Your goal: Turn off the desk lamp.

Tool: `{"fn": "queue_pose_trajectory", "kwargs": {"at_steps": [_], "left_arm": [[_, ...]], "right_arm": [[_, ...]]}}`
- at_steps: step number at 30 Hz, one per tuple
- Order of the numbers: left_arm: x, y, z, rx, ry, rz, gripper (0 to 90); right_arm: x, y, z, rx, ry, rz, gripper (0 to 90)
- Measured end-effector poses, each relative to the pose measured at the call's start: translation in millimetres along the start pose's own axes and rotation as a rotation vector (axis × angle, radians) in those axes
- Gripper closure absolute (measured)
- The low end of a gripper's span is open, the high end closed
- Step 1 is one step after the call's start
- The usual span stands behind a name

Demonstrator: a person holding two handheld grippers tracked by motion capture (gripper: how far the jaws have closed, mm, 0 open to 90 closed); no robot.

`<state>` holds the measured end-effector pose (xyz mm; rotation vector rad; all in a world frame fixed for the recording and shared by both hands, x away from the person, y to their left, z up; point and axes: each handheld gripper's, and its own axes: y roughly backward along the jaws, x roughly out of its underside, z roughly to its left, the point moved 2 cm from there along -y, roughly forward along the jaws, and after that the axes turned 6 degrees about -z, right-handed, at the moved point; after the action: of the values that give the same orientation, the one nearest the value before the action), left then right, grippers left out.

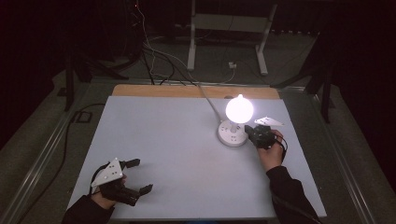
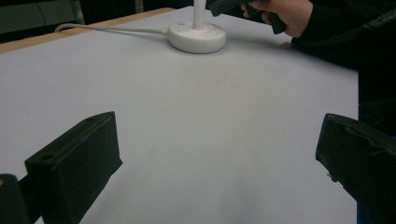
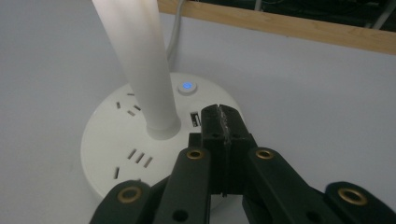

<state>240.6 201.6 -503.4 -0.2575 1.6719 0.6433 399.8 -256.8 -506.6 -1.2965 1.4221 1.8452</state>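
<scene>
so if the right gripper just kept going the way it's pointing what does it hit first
Probably the lamp's round white base. The right gripper, jaws shut, points down over its top, with the tips near the USB slot and just short of the lit blue button. Depth is unclear, so they may already be touching the surface.

- No words, brand names or numbers can be read on anything here.
- The lamp base [image 3: 140,154] carries no printed label; its one sign is a small round button [image 3: 187,87] lit with a blue dot, just beyond the tips of the right gripper's [image 3: 223,122] closed jaws.
- The desk [image 2: 196,116] surface between the left gripper's jaws is unmarked.
</scene>
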Motion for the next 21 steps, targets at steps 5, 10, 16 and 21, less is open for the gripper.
{"fn": "queue_pose_trajectory", "kwargs": {"at_steps": [5,10,16,21], "left_arm": [[-0.2,0.2,0.1,0.001,0.002,-0.003,0.5],[-0.2,0.2,-0.1,0.001,0.0,-0.002,0.5],[0.0,-0.1,0.0,0.002,0.001,-0.001,0.5],[0.1,-0.2,-0.3,0.003,-0.001,0.002,0.5]], "right_arm": [[3.4,-3.4,1.7,-0.005,0.007,0.016,89.9],[6.4,-6.3,3.7,-0.002,0.019,0.03,89.9],[9.1,-8.6,4.1,0.0,0.028,0.038,89.9],[9.3,-8.4,3.9,0.001,0.026,0.037,89.9]]}}
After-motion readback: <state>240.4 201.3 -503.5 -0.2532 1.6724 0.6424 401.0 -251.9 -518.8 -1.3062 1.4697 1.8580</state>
